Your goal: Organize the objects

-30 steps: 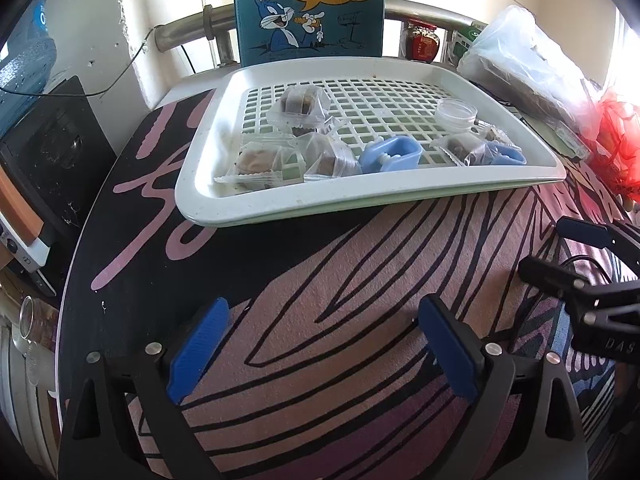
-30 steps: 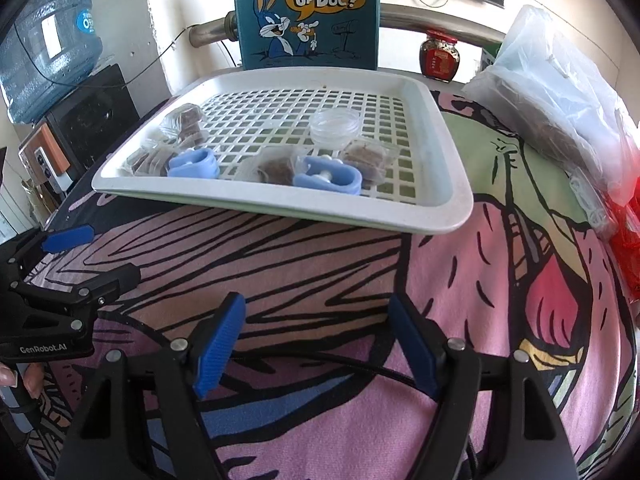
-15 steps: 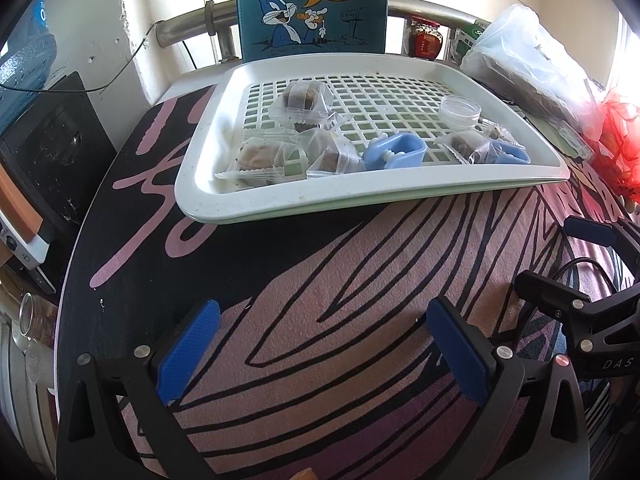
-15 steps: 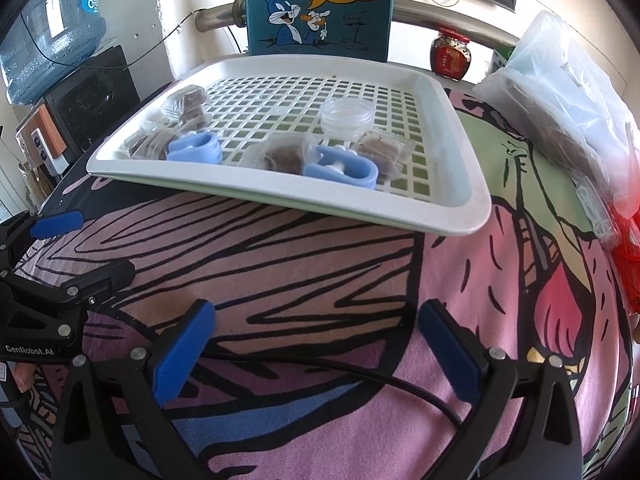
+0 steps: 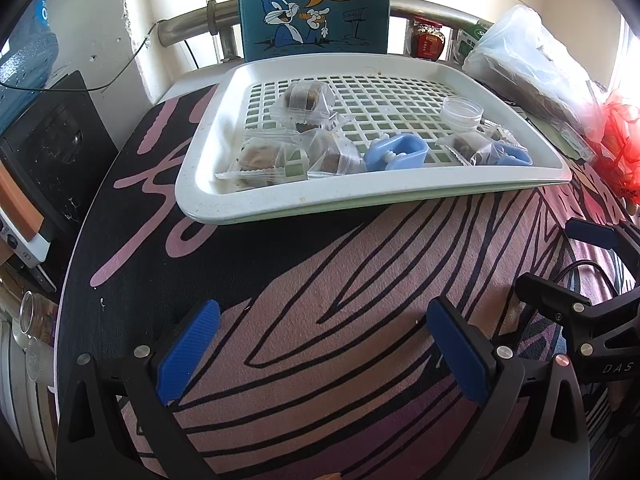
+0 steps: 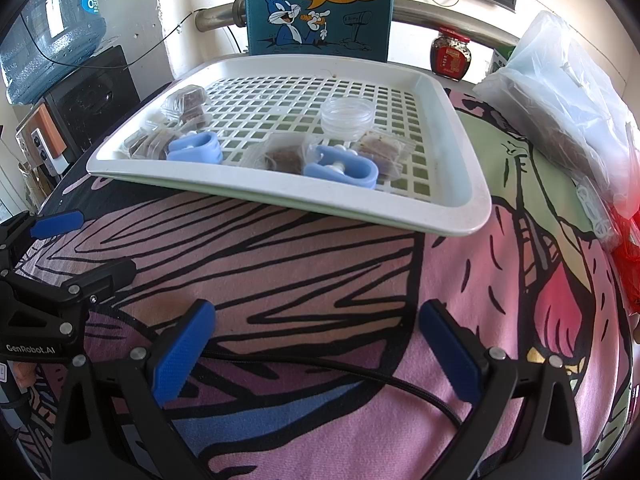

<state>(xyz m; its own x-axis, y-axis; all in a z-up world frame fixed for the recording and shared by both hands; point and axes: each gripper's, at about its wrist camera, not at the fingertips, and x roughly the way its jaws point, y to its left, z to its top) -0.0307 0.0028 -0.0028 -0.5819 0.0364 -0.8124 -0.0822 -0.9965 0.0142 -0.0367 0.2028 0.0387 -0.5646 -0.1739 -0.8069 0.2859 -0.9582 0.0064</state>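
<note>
Two grippers under my control, both spread wide, holding nothing: left gripper, right gripper, low over cloth. Tray at 12 o'clock, well apart from both. On its grid I see wrapped snacks, two blue clips, clear cup. Cartoon box stands behind tray. Plastic bag at 2 o'clock.

Both wrist cams low, near, facing shared tray.

Table under pink cartoon-print cloth, white slotted tray, clear plastic bag, black cable
</note>
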